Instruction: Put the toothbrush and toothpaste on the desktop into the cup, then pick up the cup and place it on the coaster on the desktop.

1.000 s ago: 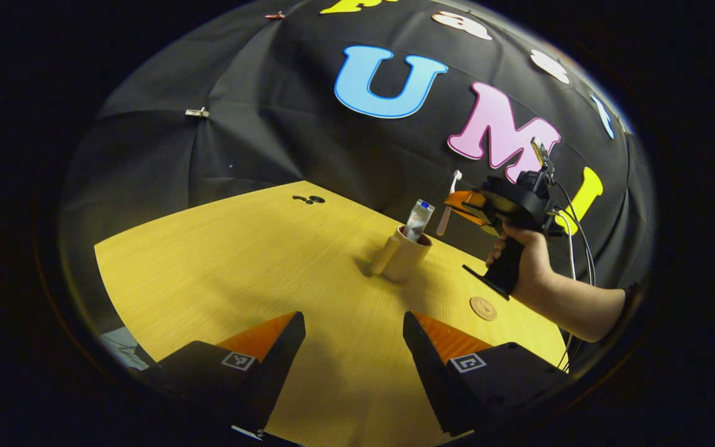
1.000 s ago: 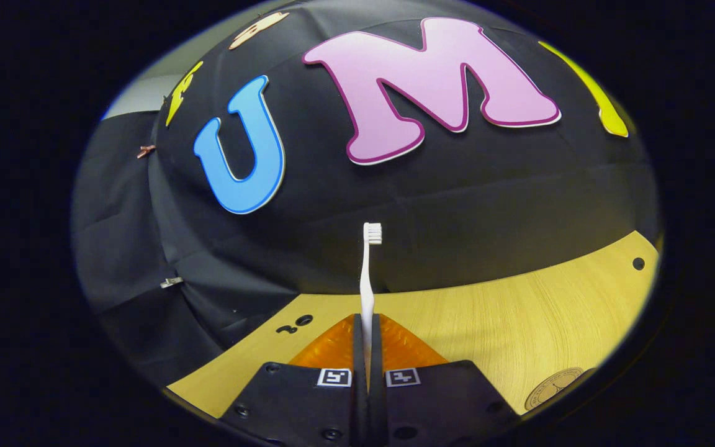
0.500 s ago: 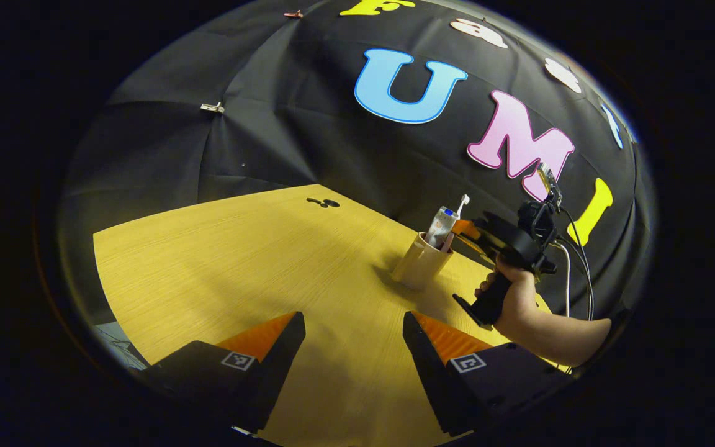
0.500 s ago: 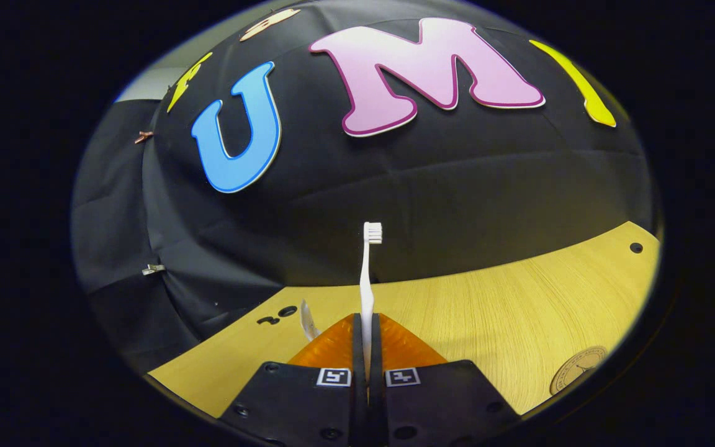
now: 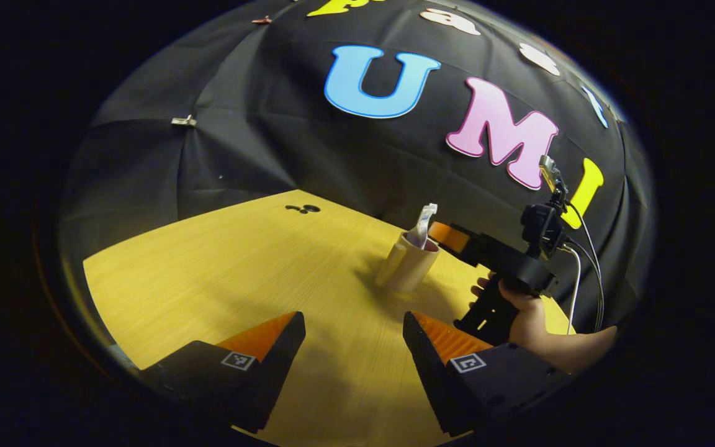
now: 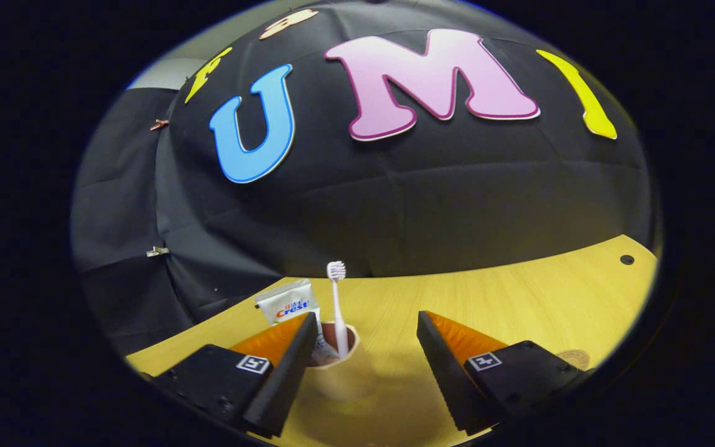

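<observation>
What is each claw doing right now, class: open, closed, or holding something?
Left claw: open, holding nothing, above the table.
Right claw: open, above the cup; the toothbrush stands in it, released.

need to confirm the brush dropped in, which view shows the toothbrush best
The right gripper view: the toothbrush stands head up in the cup, beside the toothpaste, free between the open right gripper. In the left gripper view I cannot make the brush out.
</observation>
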Demonstrator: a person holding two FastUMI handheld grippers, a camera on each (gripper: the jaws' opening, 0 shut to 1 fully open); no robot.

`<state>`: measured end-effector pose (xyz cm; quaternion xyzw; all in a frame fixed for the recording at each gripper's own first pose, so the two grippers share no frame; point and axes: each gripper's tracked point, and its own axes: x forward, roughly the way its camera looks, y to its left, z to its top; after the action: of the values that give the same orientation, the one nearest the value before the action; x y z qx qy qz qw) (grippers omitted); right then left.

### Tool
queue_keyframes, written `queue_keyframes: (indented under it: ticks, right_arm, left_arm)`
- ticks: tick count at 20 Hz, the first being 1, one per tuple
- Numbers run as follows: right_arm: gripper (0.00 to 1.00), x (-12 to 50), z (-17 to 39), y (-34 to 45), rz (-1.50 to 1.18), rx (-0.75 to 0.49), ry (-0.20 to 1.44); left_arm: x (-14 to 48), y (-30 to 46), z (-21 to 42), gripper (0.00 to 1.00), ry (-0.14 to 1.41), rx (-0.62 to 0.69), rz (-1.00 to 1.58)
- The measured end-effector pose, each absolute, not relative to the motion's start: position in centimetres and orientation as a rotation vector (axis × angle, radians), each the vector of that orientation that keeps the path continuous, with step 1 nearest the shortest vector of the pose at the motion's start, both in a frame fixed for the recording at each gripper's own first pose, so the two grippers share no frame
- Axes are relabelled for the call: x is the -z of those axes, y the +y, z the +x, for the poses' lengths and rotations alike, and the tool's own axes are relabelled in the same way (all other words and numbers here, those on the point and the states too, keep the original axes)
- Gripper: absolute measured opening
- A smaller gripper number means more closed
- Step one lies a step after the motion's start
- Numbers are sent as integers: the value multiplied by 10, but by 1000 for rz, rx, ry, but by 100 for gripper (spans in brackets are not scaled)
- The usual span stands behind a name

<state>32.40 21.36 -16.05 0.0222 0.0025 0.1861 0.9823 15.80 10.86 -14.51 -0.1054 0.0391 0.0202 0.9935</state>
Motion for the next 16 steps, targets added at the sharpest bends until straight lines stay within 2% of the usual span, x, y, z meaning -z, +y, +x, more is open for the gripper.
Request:
queue_keyframes:
  ticks: [6,13,16]
  right_arm:
    - [98,132,328,122,28,-263,-8]
    - [98,113,315,3,2,-113,8]
    - [98,113,300,-42,-28,-53,33]
  left_arm:
    - [112,99,194,98,83,57,-80]
    - [101,102,241,98,152,102,0]
    - [98,90,260,97,188,184,60]
